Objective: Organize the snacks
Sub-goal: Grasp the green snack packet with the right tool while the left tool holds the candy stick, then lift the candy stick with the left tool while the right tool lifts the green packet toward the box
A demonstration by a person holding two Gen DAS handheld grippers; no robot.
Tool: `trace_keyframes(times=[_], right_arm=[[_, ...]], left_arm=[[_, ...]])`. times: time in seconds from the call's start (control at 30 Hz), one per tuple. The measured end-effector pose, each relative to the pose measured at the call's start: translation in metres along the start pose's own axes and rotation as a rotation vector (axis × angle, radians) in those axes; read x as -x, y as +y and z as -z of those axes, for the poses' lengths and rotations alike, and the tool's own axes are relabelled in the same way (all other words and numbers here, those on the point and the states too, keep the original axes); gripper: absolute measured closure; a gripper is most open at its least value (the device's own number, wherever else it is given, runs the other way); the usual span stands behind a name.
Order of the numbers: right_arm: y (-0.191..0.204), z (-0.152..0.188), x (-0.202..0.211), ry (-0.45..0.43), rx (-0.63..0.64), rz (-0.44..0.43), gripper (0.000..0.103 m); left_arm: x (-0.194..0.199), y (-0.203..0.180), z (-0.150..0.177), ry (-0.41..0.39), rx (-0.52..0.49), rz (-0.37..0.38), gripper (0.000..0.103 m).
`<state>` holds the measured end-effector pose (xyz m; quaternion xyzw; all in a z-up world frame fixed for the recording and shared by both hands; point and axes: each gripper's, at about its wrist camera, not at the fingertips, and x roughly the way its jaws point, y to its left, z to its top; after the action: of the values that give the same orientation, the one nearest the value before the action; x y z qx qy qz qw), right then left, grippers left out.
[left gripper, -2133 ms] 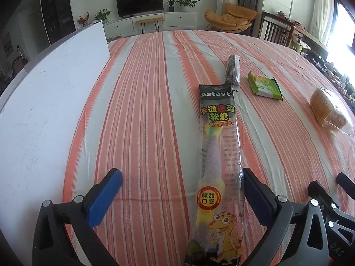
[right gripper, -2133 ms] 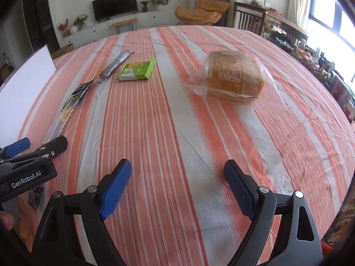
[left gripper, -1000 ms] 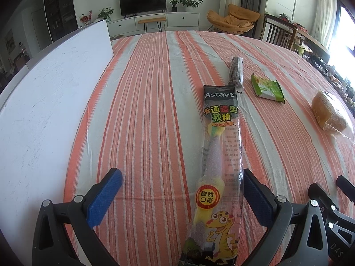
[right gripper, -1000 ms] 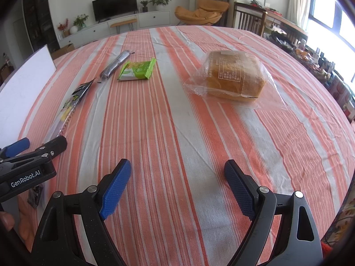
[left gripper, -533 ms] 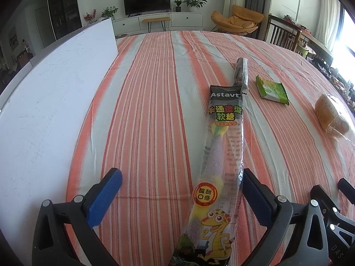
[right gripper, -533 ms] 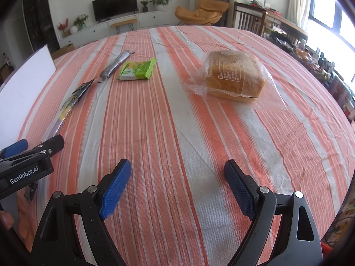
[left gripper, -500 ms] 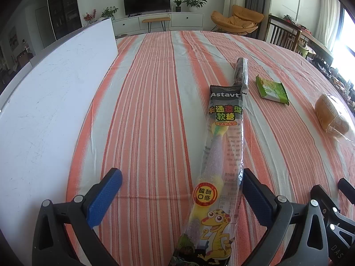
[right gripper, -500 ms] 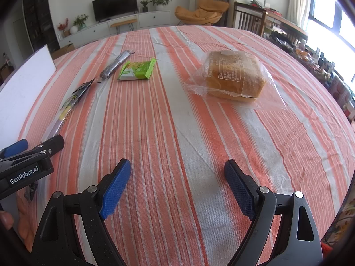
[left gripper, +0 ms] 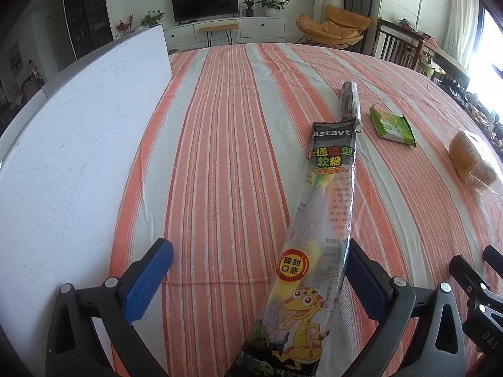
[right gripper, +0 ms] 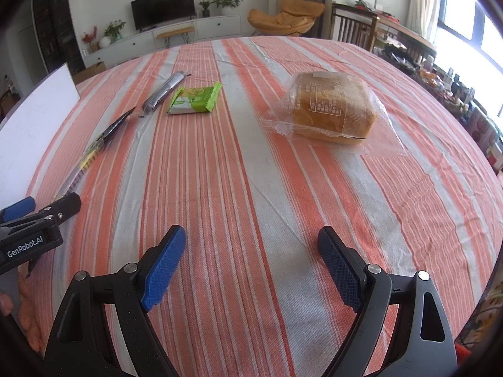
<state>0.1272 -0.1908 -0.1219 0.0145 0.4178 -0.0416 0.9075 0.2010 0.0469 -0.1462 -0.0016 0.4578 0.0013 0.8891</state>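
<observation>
We saw the white board (left gripper: 72,144) walling the left of the frame, with bare striped tablecloth (left gripper: 220,157) mid-frame. Our left gripper (left gripper: 257,270) and right gripper (right gripper: 251,260) gaped wide. The gummy packet (left gripper: 317,220) ran lengthwise from bottom centre toward upper right, beside the right-hand finger (left gripper: 364,279).
</observation>
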Motion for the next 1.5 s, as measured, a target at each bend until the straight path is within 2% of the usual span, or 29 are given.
trace_keyframes(times=[0.07,0.13,0.23,0.3,0.37,0.47,0.6,0.77,0.83,0.93,1.0,1.03,1.07,1.1,1.27,1.4,1.5], right_arm=[[0.001,0.001,0.002,0.001,0.0,-0.006,0.015],[0.001,0.001,0.008,-0.018,-0.012,-0.05,0.016],[0.004,-0.006,0.033,-0.133,0.001,-0.103,0.016],[0.007,-0.019,0.044,-0.183,0.01,-0.124,0.016],[0.014,-0.043,0.044,-0.179,0.038,-0.145,0.016],[0.032,-0.087,0.028,-0.119,0.097,-0.151,0.016],[0.044,-0.134,-0.029,0.055,0.071,-0.155,0.016],[0.051,-0.158,-0.095,0.201,0.054,-0.123,0.018],[0.054,-0.162,-0.109,0.224,0.045,-0.128,0.018],[0.061,-0.163,-0.119,0.234,0.07,-0.118,0.016],[0.063,-0.163,-0.119,0.223,0.097,-0.097,0.018],[0.062,-0.162,-0.117,0.215,0.101,-0.088,0.024],[0.061,-0.16,-0.113,0.2,0.11,-0.075,0.046],[0.058,-0.158,-0.109,0.198,0.108,-0.09,0.05],[0.041,-0.129,-0.08,0.218,0.072,-0.2,0.05],[0.026,-0.087,-0.038,0.183,0.051,-0.25,0.05],[0.007,-0.056,-0.01,0.148,-0.006,-0.276,0.05]], left_arm=[[0.0,0.0,0.0,0.0,0.0,0.0,0.0],[0.0,0.0,0.0,0.0,0.0,0.0,0.0],[0.0,0.0,0.0,0.0,0.0,0.001,0.0],[0.0,0.0,0.0,0.0,0.0,0.001,0.0],[0.0,0.001,0.0,0.0,0.0,0.001,0.0],[0.0,0.0,0.0,0.0,0.0,0.001,0.0],[0.0,0.001,0.0,0.0,0.0,0.001,0.0],[0.0,0.001,0.0,0.0,0.0,0.001,0.0],[0.0,0.001,0.0,0.0,0.0,0.001,0.0],[0.0,0.001,0.0,0.0,0.001,0.001,0.0],[0.001,0.001,0.0,0.0,0.001,0.001,0.0],[0.001,0.001,0.0,0.0,0.001,0.001,0.0],[0.001,0.001,0.0,0.0,0.001,0.001,0.0],[0.001,0.001,0.0,0.0,0.001,0.001,0.0],[0.001,0.001,0.0,0.0,0.001,0.002,0.0],[0.001,0.001,0.0,0.002,-0.002,0.004,0.0],[0.004,-0.003,0.003,0.041,-0.02,0.018,0.0]])
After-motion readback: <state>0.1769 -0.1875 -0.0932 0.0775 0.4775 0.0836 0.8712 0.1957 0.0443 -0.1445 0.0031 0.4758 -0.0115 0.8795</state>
